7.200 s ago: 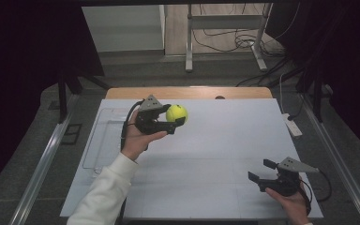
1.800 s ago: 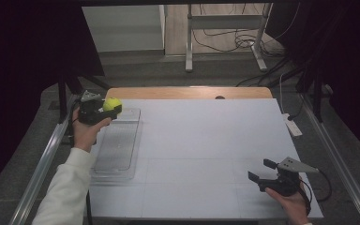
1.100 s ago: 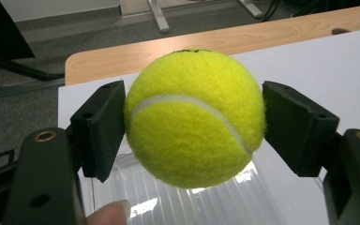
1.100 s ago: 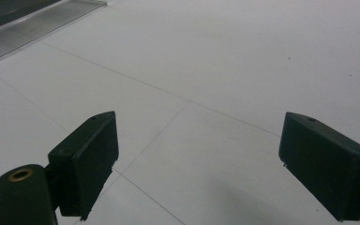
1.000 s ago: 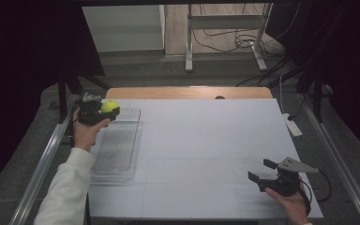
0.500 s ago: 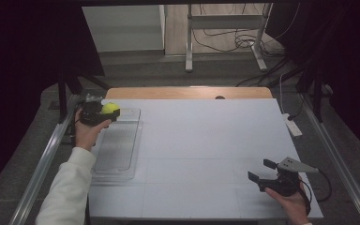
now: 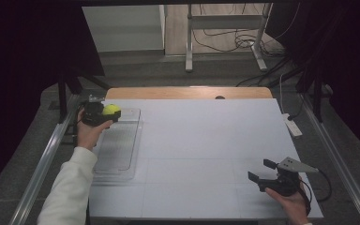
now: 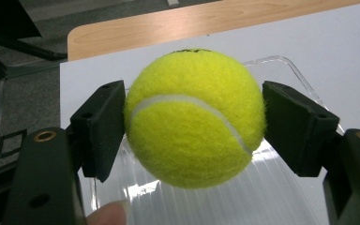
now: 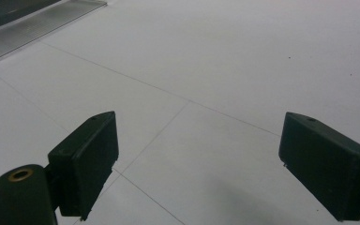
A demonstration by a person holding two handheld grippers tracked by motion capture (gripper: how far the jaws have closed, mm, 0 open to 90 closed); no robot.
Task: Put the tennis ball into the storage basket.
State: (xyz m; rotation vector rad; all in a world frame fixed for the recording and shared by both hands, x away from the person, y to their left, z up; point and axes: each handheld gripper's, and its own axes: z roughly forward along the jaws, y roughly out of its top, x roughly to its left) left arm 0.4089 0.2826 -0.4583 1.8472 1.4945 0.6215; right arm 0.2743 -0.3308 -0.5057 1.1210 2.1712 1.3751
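Observation:
A yellow tennis ball (image 7: 111, 110) (image 8: 194, 117) is held between the black jaws of my left gripper (image 7: 107, 113) (image 8: 194, 126), which is shut on it. It hangs just over the far end of a clear plastic tray (image 7: 119, 150) (image 8: 281, 187) at the table's left side. My right gripper (image 7: 261, 171) (image 9: 201, 168) rests near the front right of the white table (image 7: 206, 140), its jaws open wide with nothing between them.
A strip of bare wooden tabletop (image 7: 187, 92) runs along the far edge. A white power strip (image 7: 292, 125) lies off the right edge. Metal rails (image 7: 44, 159) flank both sides of the table. A cable trails from the right gripper.
My left gripper carried the tennis ball from the table's middle far part to the left, over the tray's far end, and lowered slightly. The right gripper has stayed put.

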